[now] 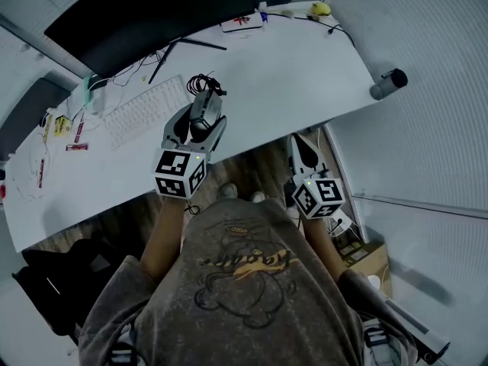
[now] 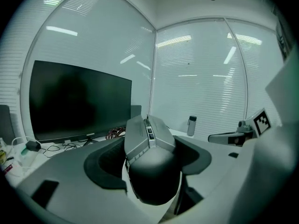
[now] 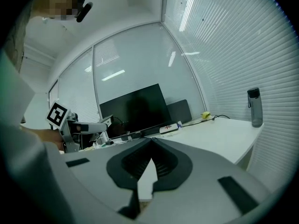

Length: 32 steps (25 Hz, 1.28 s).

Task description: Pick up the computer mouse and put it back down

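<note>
Between the left gripper fingers, gripped at both sides, angular grey computer mouse with dark rounded rear, over the white desk near its front edge, right gripper fingers closed on nothing, off the desk, keyboard and coiled cable just beyond, dark monitor farthest.

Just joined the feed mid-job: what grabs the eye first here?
The grey computer mouse, clamped in the jaws of the left gripper above the white desk, right of the keyboard. Behind it stands a big dark monitor. The right gripper hangs off the desk's near edge, jaws together and empty.
</note>
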Each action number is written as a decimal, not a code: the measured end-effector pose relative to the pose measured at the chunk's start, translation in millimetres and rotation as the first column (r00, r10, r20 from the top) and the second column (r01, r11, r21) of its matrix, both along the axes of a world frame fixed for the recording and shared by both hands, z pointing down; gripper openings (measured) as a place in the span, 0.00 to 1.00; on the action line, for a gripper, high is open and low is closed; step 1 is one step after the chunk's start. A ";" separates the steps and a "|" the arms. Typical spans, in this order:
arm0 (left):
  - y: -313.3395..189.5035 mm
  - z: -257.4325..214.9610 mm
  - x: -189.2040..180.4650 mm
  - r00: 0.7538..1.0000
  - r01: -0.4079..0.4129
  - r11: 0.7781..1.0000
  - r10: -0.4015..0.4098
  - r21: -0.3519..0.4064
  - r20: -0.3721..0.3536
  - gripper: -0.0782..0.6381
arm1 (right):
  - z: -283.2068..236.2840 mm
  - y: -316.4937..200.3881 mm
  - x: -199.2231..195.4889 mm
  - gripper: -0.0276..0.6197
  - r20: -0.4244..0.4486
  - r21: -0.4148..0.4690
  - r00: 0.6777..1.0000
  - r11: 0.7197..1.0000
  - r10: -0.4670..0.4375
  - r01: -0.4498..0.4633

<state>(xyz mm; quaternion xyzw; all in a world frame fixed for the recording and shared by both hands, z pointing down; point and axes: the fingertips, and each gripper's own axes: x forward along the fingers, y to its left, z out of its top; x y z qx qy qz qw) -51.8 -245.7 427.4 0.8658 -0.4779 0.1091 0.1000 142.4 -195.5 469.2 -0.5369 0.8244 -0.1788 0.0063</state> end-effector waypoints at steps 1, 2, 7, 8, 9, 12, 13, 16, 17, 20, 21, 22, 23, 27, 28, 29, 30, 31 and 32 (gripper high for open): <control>3.5 -1.5 -5.9 1.000 0.012 1.000 -0.012 0.001 -0.006 0.55 | -0.6 -1.2 -4.9 0.05 -0.001 0.002 1.000 1.000 -0.013 0.013; 7.0 -2.3 -11.9 1.000 0.026 1.000 -0.026 0.001 -0.011 0.55 | -1.2 -2.2 -9.9 0.05 -0.001 0.004 1.000 1.000 -0.025 0.025; 24.1 -4.6 -38.3 0.997 0.082 0.997 -0.082 0.002 -0.016 0.55 | -4.4 -2.1 -34.0 0.05 -0.006 0.009 0.996 0.996 -0.083 0.083; 26.3 -6.3 -42.5 0.996 0.090 0.996 -0.090 0.004 -0.017 0.55 | -5.0 -1.7 -37.9 0.05 -0.006 0.010 0.996 0.996 -0.093 0.093; 28.0 -8.1 -46.2 0.995 0.097 0.995 -0.097 0.007 -0.019 0.55 | -5.5 -1.5 -41.2 0.05 -0.007 0.011 0.995 0.995 -0.101 0.101; 31.7 -13.1 -55.2 0.993 0.114 0.993 -0.114 0.015 -0.024 0.55 | -6.3 -0.9 -48.9 0.05 -0.006 0.013 0.993 0.993 -0.114 0.115; 33.4 -14.0 -58.0 0.992 0.120 0.993 -0.120 0.015 -0.028 0.55 | -6.6 -0.4 -51.1 0.05 -0.006 0.014 0.993 0.993 -0.117 0.117; 38.2 -14.7 -66.6 0.990 0.137 0.990 -0.137 0.014 -0.036 0.55 | -9.1 0.9 -56.7 0.05 -0.004 0.020 0.992 0.992 -0.123 0.123; 39.1 -14.4 -69.3 0.989 0.141 0.990 -0.141 0.013 -0.035 0.55 | -10.0 1.3 -57.9 0.05 -0.004 0.021 0.992 0.992 -0.123 0.123; 40.1 -12.4 -74.9 0.989 0.147 0.989 -0.147 0.011 -0.028 0.55 | -10.4 2.9 -59.0 0.05 -0.006 0.022 0.993 0.992 -0.120 0.120; 40.3 -11.5 -76.2 0.989 0.149 0.989 -0.148 0.011 -0.024 0.55 | -10.0 3.4 -59.1 0.05 -0.006 0.021 0.993 0.993 -0.119 0.119; 40.7 -10.3 -77.5 0.989 0.150 0.989 -0.150 0.010 -0.018 0.55 | -9.5 3.8 -59.4 0.05 -0.005 0.020 0.993 0.993 -0.119 0.119; 41.2 -8.9 -79.0 0.988 0.153 0.988 -0.152 0.009 -0.014 0.55 | -9.0 4.2 -59.8 0.05 -0.003 0.019 0.993 0.993 -0.118 0.118; 42.8 0.4 -85.5 0.986 0.164 0.986 -0.164 -0.010 -0.004 0.55 | -7.9 6.4 -62.6 0.05 0.005 0.018 0.993 0.993 -0.119 0.119; 43.1 3.6 -86.7 0.986 0.165 0.986 -0.165 -0.016 -0.001 0.55 | -7.3 7.0 -63.0 0.05 0.006 0.017 0.993 0.993 -0.119 0.119; 43.4 6.9 -87.8 0.986 0.166 0.986 -0.166 -0.021 0.004 0.55 | -6.8 7.6 -63.4 0.05 0.007 0.016 0.993 0.993 -0.120 0.119; 43.5 9.9 -88.8 0.986 0.166 0.986 -0.166 -0.026 0.009 0.55 | -6.6 8.0 -63.8 0.05 0.008 0.016 0.993 0.993 -0.120 0.120; 43.4 12.6 -89.5 0.986 0.166 0.986 -0.165 -0.031 0.014 0.55 | -6.8 8.3 -64.1 0.05 0.009 0.017 0.993 0.993 -0.120 0.120; 43.2 14.8 -90.0 0.986 0.165 0.986 -0.165 -0.035 0.016 0.55 | -7.1 8.6 -64.4 0.05 0.009 0.017 0.993 0.993 -0.120 0.120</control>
